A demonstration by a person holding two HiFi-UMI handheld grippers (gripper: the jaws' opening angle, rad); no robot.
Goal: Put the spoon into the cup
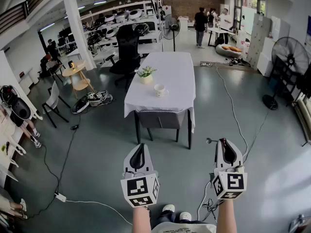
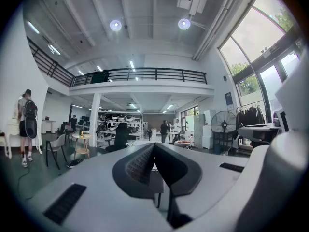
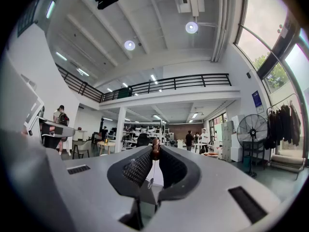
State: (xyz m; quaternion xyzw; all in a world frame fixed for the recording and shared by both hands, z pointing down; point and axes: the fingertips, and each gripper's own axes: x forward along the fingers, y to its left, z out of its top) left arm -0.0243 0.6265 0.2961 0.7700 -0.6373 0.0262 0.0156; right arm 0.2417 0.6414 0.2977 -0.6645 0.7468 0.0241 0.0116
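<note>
Right gripper (image 1: 223, 141) clamps spoon (image 1: 209, 141); cup (image 1: 160, 90) on white table (image 1: 177, 72), well apart

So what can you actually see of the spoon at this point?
The spoon is pinched upright at the jaw tips of the right gripper. A dark brown rounded end sticks up just above the pads; a thin pale shaft runs down between them to a small silvery bit. The bowl cannot be made out. Only the pads touch it, far from the white cup on the table.
</note>
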